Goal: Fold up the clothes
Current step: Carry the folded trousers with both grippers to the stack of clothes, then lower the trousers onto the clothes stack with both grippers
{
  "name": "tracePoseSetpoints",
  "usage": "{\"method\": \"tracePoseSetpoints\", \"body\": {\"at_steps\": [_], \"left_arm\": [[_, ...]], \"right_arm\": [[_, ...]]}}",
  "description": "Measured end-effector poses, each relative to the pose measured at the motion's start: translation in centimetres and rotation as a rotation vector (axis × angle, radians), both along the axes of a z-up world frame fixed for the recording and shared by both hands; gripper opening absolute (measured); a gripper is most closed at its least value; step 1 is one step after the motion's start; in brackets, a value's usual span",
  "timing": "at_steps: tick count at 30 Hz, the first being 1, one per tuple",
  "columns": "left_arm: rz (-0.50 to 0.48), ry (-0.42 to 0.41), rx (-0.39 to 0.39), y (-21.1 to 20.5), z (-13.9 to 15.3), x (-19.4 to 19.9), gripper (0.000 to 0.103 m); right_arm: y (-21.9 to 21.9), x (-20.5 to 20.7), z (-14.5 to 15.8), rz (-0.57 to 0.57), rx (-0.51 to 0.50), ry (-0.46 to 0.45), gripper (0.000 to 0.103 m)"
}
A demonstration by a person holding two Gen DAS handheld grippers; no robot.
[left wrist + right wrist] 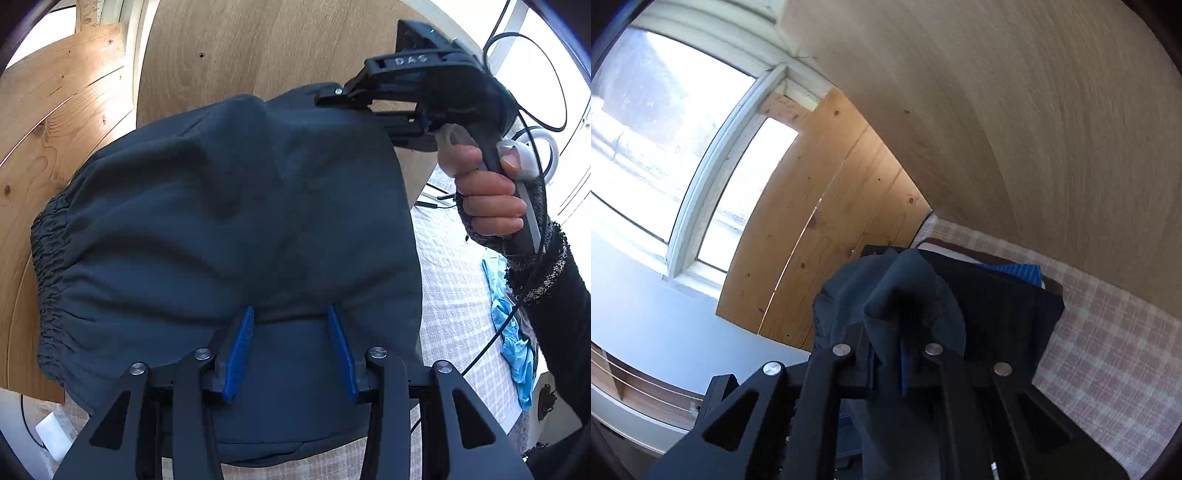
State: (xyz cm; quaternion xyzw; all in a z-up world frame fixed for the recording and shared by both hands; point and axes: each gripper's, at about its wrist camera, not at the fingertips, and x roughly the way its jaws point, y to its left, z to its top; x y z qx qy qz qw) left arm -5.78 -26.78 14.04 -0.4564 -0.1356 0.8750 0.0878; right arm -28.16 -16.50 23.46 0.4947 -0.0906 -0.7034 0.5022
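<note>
Left wrist view: the dark blue garment hangs spread between the two grippers, above the checked cloth that covers the surface. The left gripper has its blue-padded jaws spread, with a horizontal fold edge of the garment lying between the fingertips; whether they actually pinch the fabric cannot be told. An elastic gathered band runs down the garment's left side, so the long axis lies roughly left to right in the frame, band end pointing left. At upper right the right gripper reaches in from the right, held by the right hand, its jaws meeting the garment's top edge. A light blue cloth lies on the checked cloth at right. Wooden boards stand behind.

Right wrist view: only this view shows the right gripper pressed together on a bunched-up corner of the garment, which rises as a peak ahead of the fingertips. Beyond lies a stack of folded dark clothes on the checked cloth, and a window at left. The left gripper is not visible here.
</note>
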Motion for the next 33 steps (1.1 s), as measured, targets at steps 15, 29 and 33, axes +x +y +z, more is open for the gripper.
{"method": "tracePoseSetpoints", "body": {"at_steps": [15, 29, 33], "left_arm": [[0.044, 0.126, 0.015, -5.3, 5.5, 1.0, 0.043], [0.245, 0.044, -0.111, -12.0, 2.6, -8.0, 0.041], [0.269, 0.175, -0.099, -11.1, 6.5, -2.5, 0.041]], "right_arm": [[5.9, -1.7, -0.6, -0.221, 0.275, 0.316, 0.017], [-2.6, 0.0, -4.9, -0.099, 0.46, 0.427, 0.018], [-0.2, 1.4, -2.8, -0.138, 0.382, 0.421, 0.018]]}}
